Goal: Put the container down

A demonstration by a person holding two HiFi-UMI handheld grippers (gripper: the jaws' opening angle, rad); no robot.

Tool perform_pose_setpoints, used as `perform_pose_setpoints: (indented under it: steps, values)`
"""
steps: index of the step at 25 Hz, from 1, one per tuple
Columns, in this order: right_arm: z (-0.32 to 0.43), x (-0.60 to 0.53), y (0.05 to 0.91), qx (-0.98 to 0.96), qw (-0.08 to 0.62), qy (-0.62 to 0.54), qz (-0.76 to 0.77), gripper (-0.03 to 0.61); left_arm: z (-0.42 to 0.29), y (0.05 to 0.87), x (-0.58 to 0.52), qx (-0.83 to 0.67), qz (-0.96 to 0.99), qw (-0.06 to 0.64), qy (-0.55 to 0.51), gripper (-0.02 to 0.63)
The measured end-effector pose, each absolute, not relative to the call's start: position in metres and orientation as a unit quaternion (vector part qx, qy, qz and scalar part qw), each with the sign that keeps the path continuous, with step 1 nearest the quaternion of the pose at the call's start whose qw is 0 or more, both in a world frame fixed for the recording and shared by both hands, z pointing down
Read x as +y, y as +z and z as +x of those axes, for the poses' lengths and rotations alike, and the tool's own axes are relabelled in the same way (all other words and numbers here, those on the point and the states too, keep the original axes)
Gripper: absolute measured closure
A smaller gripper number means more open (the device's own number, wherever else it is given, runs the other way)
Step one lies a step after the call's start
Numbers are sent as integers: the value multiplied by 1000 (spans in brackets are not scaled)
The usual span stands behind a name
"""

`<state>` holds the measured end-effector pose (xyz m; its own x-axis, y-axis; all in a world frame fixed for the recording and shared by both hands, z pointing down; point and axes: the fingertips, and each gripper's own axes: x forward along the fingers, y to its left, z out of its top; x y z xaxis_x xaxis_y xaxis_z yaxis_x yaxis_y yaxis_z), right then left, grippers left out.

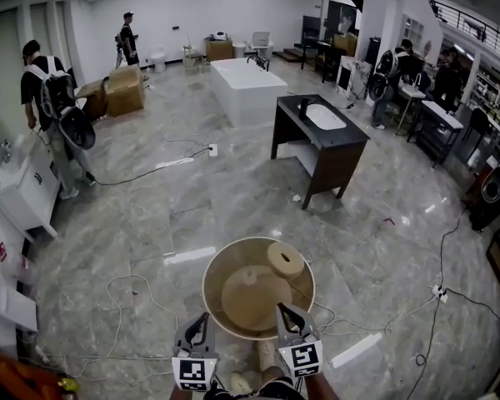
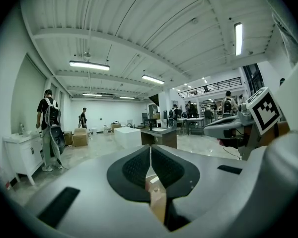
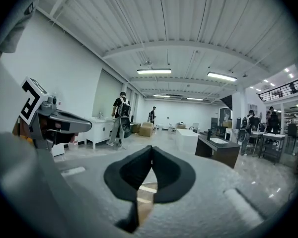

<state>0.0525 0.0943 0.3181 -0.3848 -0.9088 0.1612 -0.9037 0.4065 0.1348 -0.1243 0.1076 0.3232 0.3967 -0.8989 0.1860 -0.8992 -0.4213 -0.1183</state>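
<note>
A round tan container [image 1: 220, 275] hangs above the marble floor in the head view. A small round disc [image 1: 285, 259] and a larger tan disc [image 1: 254, 297] lie inside it. My left gripper [image 1: 202, 323] is shut on the near left of its rim, and my right gripper [image 1: 285, 313] is shut on the near right. In the left gripper view the left gripper [image 2: 150, 155] has its jaws together, with a strip of the tan container [image 2: 158, 202] pinched low between them. The right gripper [image 3: 151, 155] shows the same, with the tan container [image 3: 143, 202] under its shut jaws.
A dark vanity with a white basin [image 1: 321, 140] stands ahead to the right, and a white block [image 1: 248, 90] lies beyond it. Cables [image 1: 125, 307] trail over the floor on the left. A person with a backpack [image 1: 54, 107] stands by a white cabinet [image 1: 25, 194].
</note>
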Motion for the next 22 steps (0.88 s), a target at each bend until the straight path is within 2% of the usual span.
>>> perform_pose_setpoints:
  steps: [22]
  values:
    - [41,155,301,-836,90,-32,540,578,-131,308,162,-539,837,-10,98,588]
